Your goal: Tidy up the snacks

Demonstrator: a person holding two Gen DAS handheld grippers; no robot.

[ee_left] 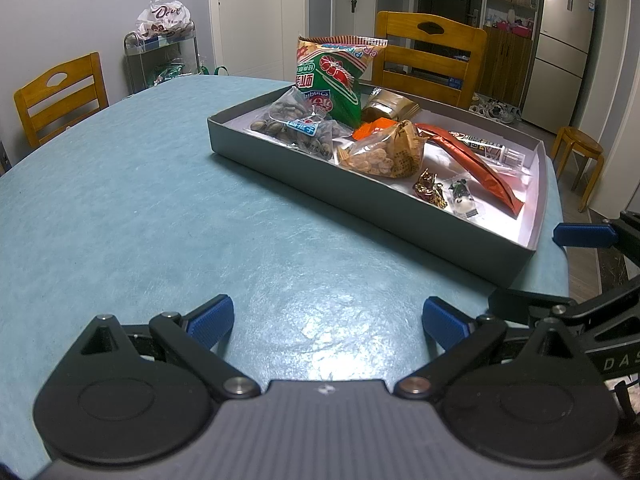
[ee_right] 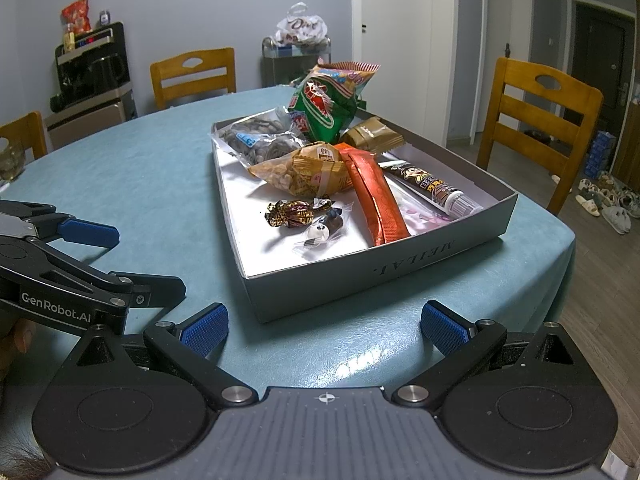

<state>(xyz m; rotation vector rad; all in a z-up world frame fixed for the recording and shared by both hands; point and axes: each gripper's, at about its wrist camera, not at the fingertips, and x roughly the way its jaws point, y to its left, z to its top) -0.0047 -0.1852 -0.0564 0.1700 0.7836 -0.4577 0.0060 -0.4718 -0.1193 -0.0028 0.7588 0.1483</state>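
A grey shallow box (ee_left: 360, 196) (ee_right: 360, 280) on the teal table holds the snacks: a green and red chip bag (ee_left: 332, 80) (ee_right: 324, 108), a clear bag of seeds (ee_left: 296, 128) (ee_right: 260, 140), a yellow peanut bag (ee_left: 384, 152) (ee_right: 304, 172), an orange-red stick pack (ee_left: 476, 168) (ee_right: 376, 200), a brown pouch (ee_right: 372, 136), a tube (ee_right: 436, 192) and small candies (ee_left: 432, 190) (ee_right: 296, 214). My left gripper (ee_left: 328, 320) is open and empty over bare table, short of the box. My right gripper (ee_right: 324, 324) is open and empty at the box's near corner.
Wooden chairs (ee_left: 428, 56) (ee_left: 60, 96) (ee_right: 536, 120) stand around the table (ee_left: 140, 200). A metal cart with a white bag (ee_left: 164, 36) is by the far wall. The table edge drops off right of the box (ee_right: 560, 248). A wooden stool (ee_left: 580, 156) and a fridge (ee_left: 560, 40) stand beyond.
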